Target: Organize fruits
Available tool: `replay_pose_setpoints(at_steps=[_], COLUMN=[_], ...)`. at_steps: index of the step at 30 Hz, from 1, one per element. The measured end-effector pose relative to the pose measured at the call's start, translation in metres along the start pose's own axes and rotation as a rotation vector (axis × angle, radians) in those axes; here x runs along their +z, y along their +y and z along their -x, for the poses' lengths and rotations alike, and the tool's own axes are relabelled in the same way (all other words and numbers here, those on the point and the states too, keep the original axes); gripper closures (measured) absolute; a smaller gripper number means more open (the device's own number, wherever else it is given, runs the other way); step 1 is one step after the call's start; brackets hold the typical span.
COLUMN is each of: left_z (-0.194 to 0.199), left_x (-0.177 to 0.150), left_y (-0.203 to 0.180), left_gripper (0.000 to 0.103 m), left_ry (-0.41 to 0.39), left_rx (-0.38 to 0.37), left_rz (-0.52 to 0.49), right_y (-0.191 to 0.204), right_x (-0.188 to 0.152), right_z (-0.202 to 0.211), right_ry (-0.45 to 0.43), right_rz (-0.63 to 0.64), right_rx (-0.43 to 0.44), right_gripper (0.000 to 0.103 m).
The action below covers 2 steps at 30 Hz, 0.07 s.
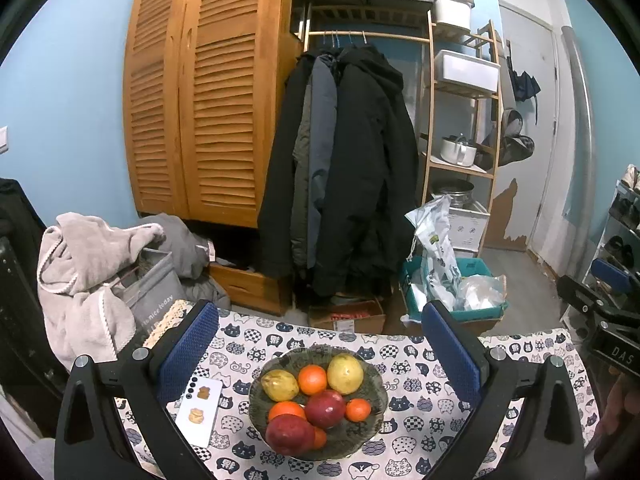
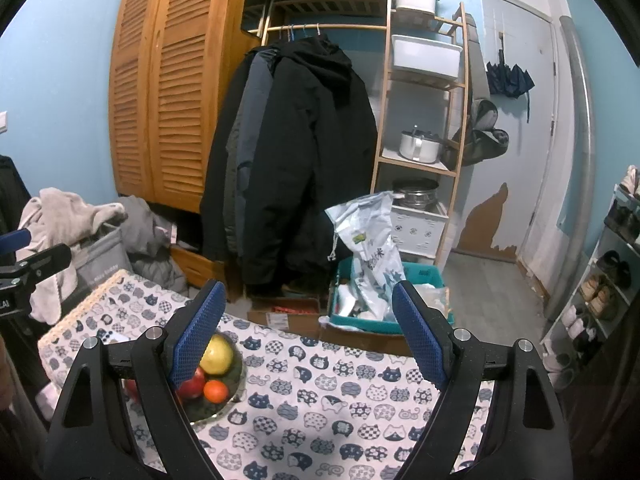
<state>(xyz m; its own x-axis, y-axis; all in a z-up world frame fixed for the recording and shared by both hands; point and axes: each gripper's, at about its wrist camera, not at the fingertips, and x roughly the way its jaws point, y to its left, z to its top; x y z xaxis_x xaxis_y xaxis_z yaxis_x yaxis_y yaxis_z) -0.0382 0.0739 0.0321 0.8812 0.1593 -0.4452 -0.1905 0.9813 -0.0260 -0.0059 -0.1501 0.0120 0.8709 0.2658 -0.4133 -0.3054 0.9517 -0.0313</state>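
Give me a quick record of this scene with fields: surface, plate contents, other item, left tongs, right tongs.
surface: table with cat-print cloth
plate: dark plate holding two yellow fruits, two red fruits and several oranges
other item: white phone lying left of the plate
left tongs: open, empty, plate between fingers in view
right tongs: open, empty, above bare cloth

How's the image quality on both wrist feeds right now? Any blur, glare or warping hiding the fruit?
Left wrist view: sharp, no blur or glare; the plate of fruit sits clear between the open left tongs. The wardrobe bows from fisheye warping, and the corners are black. Right wrist view: equally sharp, but the right tongs partly cover the plate.
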Motion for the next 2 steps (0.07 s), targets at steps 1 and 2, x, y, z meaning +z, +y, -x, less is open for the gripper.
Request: replay_pose_setpoints(at_steps=[1, 2], left_z=[-0.0003, -0.0003], left_x=[-0.0002, 0.0000], left_y=[0.0002, -0.0002], left_gripper=[0.000, 0.000], left_ry=[0.002, 0.003], left_rx=[0.000, 0.002], left_rz=[0.000, 0.002], right_y=[-0.0004, 0.0000], right_x=[-0.0001, -0.0001], right_z=[0.0000, 0.0000], right_ry=[0.000, 0.000], right_rz=[0.000, 0.001], right_rx=[0.000, 0.001], right_gripper=[0.019, 0.019])
